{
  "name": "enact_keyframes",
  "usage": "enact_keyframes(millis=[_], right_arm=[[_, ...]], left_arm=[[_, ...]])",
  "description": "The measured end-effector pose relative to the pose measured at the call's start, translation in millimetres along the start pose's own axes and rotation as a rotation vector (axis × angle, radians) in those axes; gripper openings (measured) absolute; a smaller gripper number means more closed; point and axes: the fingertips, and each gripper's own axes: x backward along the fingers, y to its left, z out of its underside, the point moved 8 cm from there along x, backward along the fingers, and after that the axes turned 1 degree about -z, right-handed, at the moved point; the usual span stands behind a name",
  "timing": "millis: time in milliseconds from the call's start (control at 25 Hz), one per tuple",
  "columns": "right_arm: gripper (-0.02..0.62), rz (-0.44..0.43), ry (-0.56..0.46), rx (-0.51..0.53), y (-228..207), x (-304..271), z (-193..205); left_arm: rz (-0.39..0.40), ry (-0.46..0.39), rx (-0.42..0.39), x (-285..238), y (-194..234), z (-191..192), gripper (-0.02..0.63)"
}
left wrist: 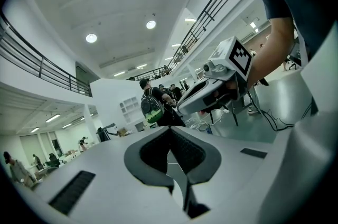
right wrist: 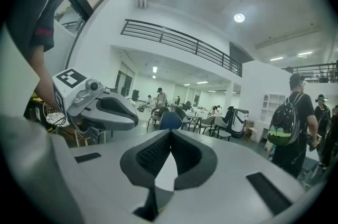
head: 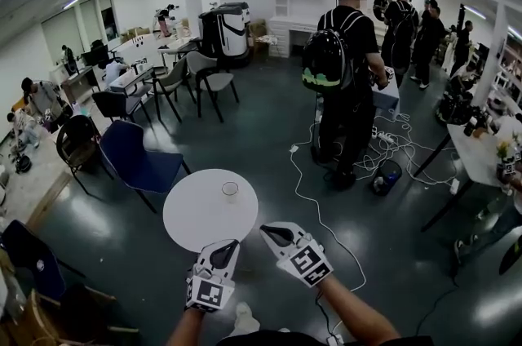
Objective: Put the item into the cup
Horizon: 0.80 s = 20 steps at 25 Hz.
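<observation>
the round white table (head: 192, 214) sits just ahead of both sets of fingertips, its near edge by the left ones. the left gripper (head: 227, 248) and the right gripper (head: 271, 232) are side by side with tips near each other, pointing at the table, and each has its fingers squeezed shut with nothing in them. the little clear cup (head: 230, 189) stands on the table, a bit ahead of the fingertips.
</observation>
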Motion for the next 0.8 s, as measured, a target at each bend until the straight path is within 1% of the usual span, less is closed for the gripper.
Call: enact_keyframes(millis=[120,240,400,560,800], right_arm=[[0.018,0.000,-0.006,-0.004,4,13,5],[0.018,0.006,-0.005,-0.002,3,26,13],[0.018,0.006,0.000,-0.012,2,40,21],[0.018,0.015,0.008,-0.012,4,46,26],[0.018,0.012,-0.002,-0.029,4,44,25]], left_arm=[[-0.019,0.002,0.003,4,-10,0,0.015],[-0.041,0.021,0.018,8,-21,-1,0.015],[-0.035,0.013,0.023,13,-36,-6,0.015],[-0.041,-0.001,0.003,18,-41,-13,0.015],[-0.050,0.022,0.022,24,-42,-9,0.015]])
